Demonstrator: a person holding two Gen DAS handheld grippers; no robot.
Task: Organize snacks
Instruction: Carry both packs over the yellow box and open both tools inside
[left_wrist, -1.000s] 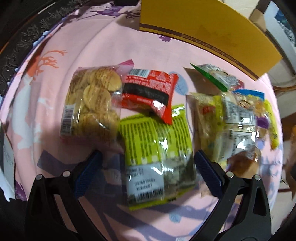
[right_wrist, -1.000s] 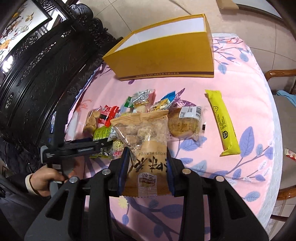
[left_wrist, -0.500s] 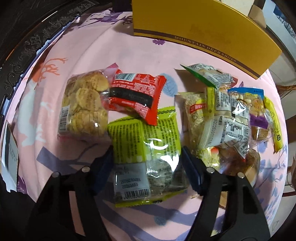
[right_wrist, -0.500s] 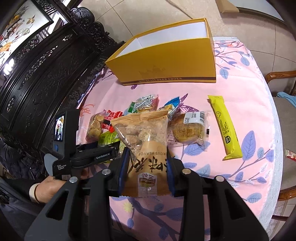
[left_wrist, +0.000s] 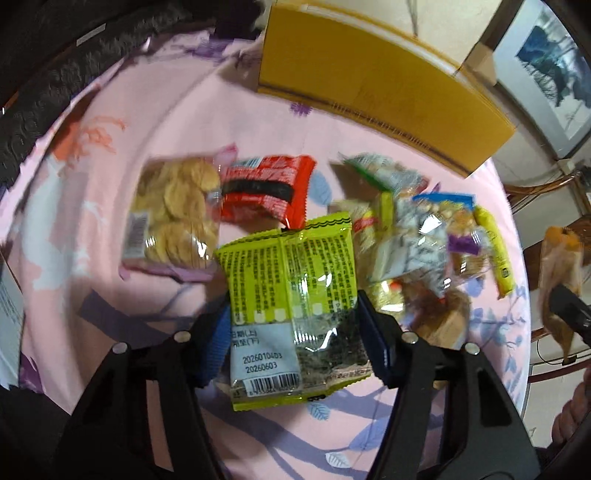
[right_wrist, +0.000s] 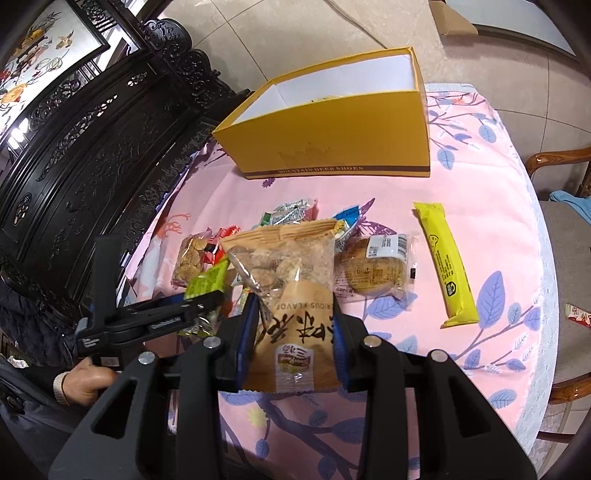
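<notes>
My left gripper (left_wrist: 291, 325) is shut on a lime-green snack packet (left_wrist: 291, 295) and holds it just above the pink tablecloth; both also show in the right wrist view (right_wrist: 207, 282). My right gripper (right_wrist: 293, 332) is shut on a tan packet of brown puffs (right_wrist: 291, 280), held above the table. An open yellow shoe box (right_wrist: 332, 147) stands at the far side (left_wrist: 369, 81). A cookie pack (left_wrist: 173, 214), a red packet (left_wrist: 266, 192) and a heap of small wrapped snacks (left_wrist: 413, 243) lie ahead of the left gripper.
A wrapped bun (right_wrist: 373, 269), a long yellow bar (right_wrist: 447, 266) and a small red-white packet (right_wrist: 578, 315) lie on the tablecloth (right_wrist: 480, 184). Dark carved furniture (right_wrist: 92, 147) stands to the left. A wooden chair (right_wrist: 561, 229) is at the right edge.
My left gripper closed on the lime-green packet and lifted it off the cloth. My right gripper kept its hold on the tan packet and rose slightly.
</notes>
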